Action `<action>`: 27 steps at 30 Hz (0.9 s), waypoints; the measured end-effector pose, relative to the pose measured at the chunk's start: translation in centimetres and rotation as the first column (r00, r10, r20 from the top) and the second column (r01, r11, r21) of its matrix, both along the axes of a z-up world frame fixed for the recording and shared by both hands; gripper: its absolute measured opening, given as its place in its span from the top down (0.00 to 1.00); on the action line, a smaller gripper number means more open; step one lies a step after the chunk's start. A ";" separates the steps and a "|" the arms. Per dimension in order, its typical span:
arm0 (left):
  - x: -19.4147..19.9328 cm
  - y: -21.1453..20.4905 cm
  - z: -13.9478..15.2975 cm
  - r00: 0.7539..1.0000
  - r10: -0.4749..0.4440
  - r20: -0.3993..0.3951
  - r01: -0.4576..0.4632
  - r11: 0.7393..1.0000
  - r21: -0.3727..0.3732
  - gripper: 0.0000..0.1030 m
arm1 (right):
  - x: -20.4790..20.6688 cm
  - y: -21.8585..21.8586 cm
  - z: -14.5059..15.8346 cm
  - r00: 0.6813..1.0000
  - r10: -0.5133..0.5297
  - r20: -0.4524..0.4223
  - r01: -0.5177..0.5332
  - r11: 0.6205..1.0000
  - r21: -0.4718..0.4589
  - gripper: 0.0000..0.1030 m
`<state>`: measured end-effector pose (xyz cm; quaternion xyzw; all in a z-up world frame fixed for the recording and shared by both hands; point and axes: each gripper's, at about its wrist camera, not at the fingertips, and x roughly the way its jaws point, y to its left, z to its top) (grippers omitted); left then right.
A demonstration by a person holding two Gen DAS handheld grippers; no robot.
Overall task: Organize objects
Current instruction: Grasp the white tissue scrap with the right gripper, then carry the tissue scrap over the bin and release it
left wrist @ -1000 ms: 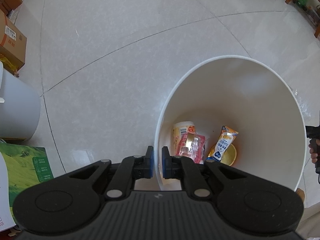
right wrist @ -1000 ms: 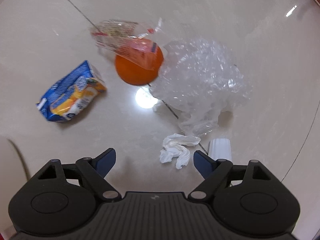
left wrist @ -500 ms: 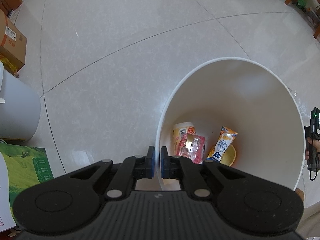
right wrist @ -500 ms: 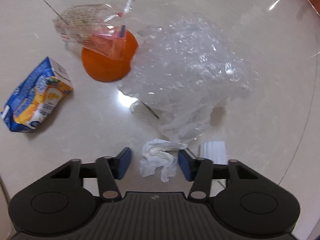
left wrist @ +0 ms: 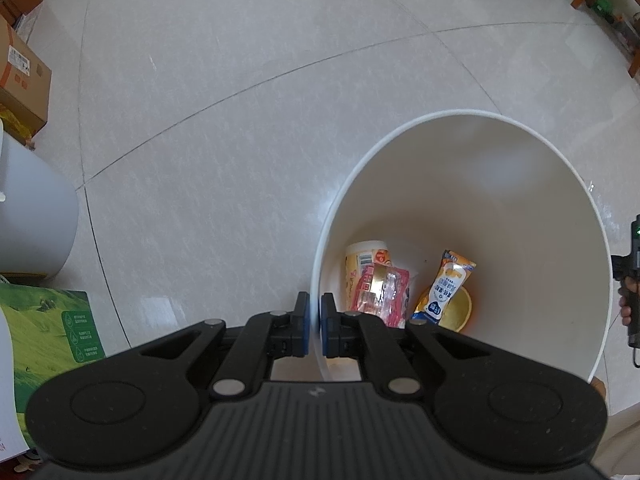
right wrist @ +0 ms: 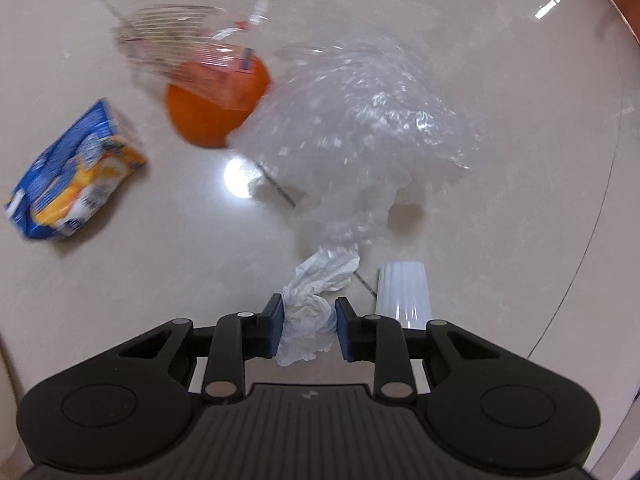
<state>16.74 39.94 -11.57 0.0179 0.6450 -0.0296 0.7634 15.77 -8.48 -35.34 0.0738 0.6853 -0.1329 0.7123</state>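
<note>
- The left gripper point(left wrist: 315, 330) has its 2 fingers pinched on the near rim of the white bin point(left wrist: 516, 216). Judged from that hold, it is steadying the bin so litter can be dropped in.
- The bin stands on the tiled floor point(left wrist: 248, 128), mouth up. At its bottom lie a yellow cup point(left wrist: 366, 258), a red wrapper point(left wrist: 382, 294), a small milk carton point(left wrist: 448, 286) and something round and yellow point(left wrist: 460, 308) under that carton.
- The right gripper point(right wrist: 307, 327) points down at the floor with its pads clamped on a crumpled tissue point(right wrist: 310, 312); part of the tissue sticks out ahead of the fingers.
- The tissue looks like the next piece bound for the bin, so the next move is probably a lift and a carry across.
- Left on the floor: a clear plastic bag point(right wrist: 372, 128) just beyond the tissue, an orange point(right wrist: 208, 116) half covered by a clear wrapper point(right wrist: 180, 48), and a blue and yellow carton point(right wrist: 72, 172) well to the left.
- A white ribbed cup point(right wrist: 404, 296) lies on its side just right of the right gripper.
- The right wrist view is blurred, so small print cannot be read.
</note>
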 end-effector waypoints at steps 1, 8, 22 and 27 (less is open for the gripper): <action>0.0 0.0 0.0 1.000 0.003 0.000 -0.003 1.000 -0.001 0.97 | -0.1 0.3 0.5 1.000 0.013 -0.002 -0.013 1.000 0.001 0.69; 0.0 0.3 0.0 1.000 0.016 -0.001 -0.016 1.000 -0.010 0.97 | -0.2 2.6 6.3 0.993 0.107 0.044 -0.109 0.993 0.038 0.69; -0.1 0.2 -0.1 1.000 0.020 -0.001 -0.020 1.000 -0.003 0.97 | -1.2 7.9 21.4 0.915 0.337 0.223 -0.362 0.928 0.082 0.69; -0.2 0.1 -0.1 1.000 0.017 -0.001 -0.017 1.000 0.002 0.97 | -2.2 12.5 27.1 0.816 0.470 0.336 -0.524 0.847 0.088 0.69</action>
